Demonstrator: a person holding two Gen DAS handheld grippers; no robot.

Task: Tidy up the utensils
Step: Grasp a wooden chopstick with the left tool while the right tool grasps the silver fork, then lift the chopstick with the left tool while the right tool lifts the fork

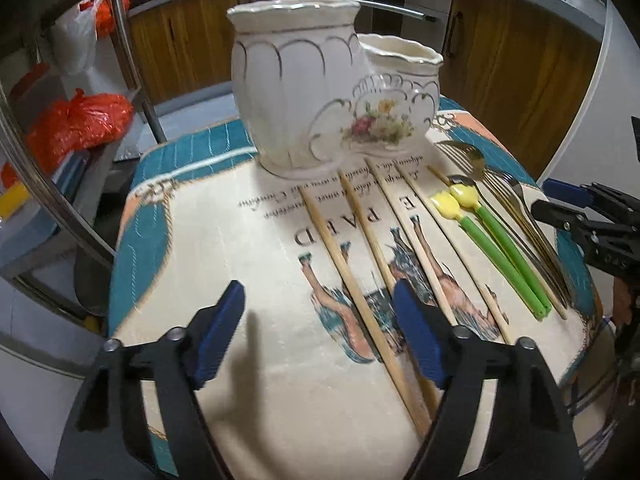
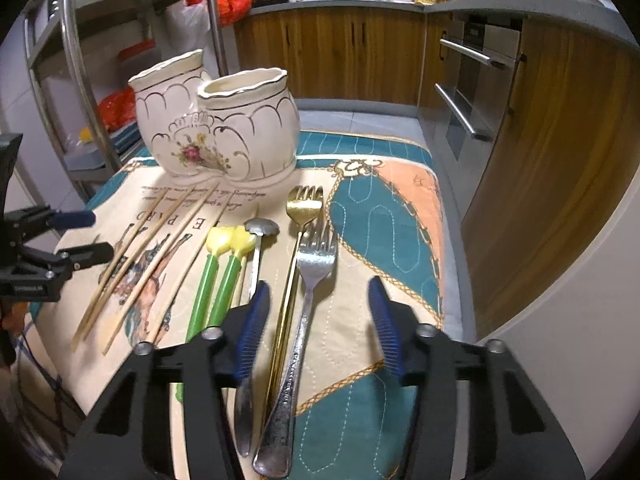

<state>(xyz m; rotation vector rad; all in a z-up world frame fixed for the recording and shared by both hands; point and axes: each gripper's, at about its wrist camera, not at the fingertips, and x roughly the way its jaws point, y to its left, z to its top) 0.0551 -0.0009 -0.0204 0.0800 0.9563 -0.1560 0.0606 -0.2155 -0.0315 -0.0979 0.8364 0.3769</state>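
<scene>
A white double ceramic utensil holder (image 1: 316, 100) (image 2: 216, 128) stands at the far side of a printed cloth. Before it lie several wooden chopsticks (image 1: 360, 276) (image 2: 132, 268), two yellow-headed spoons with green handles (image 1: 500, 252) (image 2: 220, 272), a silver spoon (image 2: 256, 256), a gold fork (image 2: 296, 248) and a silver fork (image 2: 308, 300). My left gripper (image 1: 320, 332) is open and empty, low over the near chopsticks. My right gripper (image 2: 320, 328) is open and empty, its fingers either side of the silver fork's handle.
The cloth (image 2: 392, 232) covers a small table. A metal shelf rack (image 1: 52, 184) with orange bags stands to the left. Wooden kitchen cabinets (image 2: 348, 48) and an oven (image 2: 472, 88) run behind and to the right.
</scene>
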